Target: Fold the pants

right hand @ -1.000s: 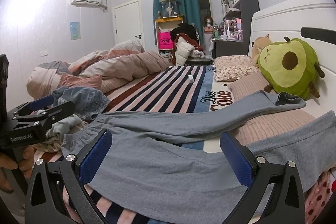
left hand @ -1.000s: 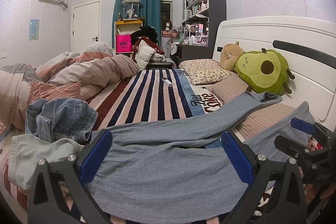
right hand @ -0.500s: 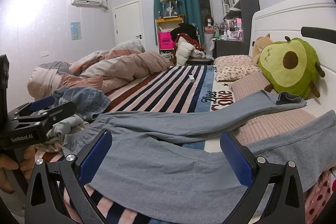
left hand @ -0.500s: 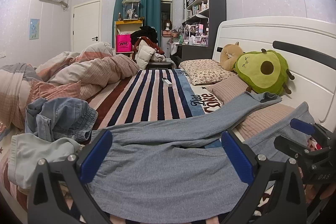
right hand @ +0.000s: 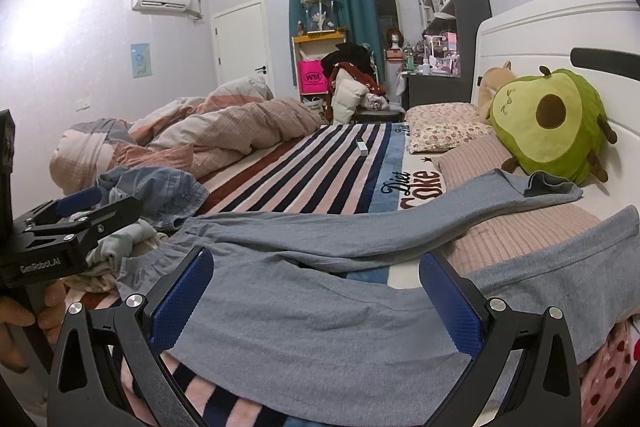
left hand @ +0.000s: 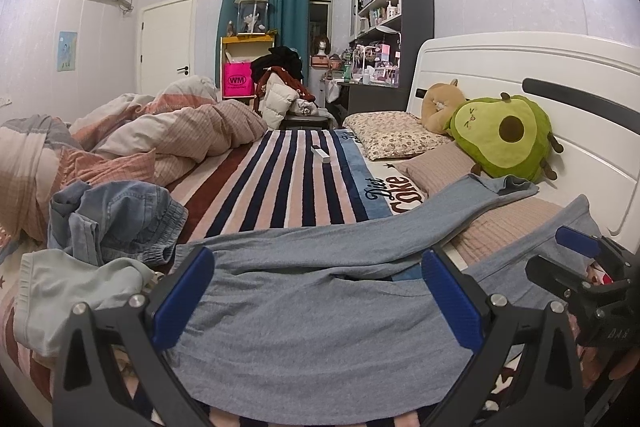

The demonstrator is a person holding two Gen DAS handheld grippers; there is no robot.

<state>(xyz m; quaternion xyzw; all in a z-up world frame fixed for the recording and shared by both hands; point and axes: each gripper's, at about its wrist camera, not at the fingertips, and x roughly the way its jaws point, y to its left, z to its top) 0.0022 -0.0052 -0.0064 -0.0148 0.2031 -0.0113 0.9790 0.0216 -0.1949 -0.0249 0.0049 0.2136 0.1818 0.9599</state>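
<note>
Grey-blue pants point(left hand: 312, 323) lie spread flat across the near edge of the bed, waistband to the left, two legs running right over a beige pillow; they also show in the right wrist view point(right hand: 320, 315). My left gripper point(left hand: 316, 297) is open and empty, hovering just above the pants' seat. My right gripper point(right hand: 316, 293) is open and empty above the near leg. Each gripper shows at the edge of the other's view: the right one in the left wrist view point(left hand: 580, 267), the left one in the right wrist view point(right hand: 76, 219).
A denim garment point(left hand: 116, 219) and a pale green garment point(left hand: 72, 291) lie left of the waistband. A rumpled quilt point(left hand: 160, 131) fills the far left. An avocado plush point(left hand: 504, 135), pillows and the white headboard point(left hand: 520, 67) stand at right. A small white box point(left hand: 320, 153) lies on the striped blanket.
Both views have shifted very slightly. The pants and both open grippers stay almost where they were.
</note>
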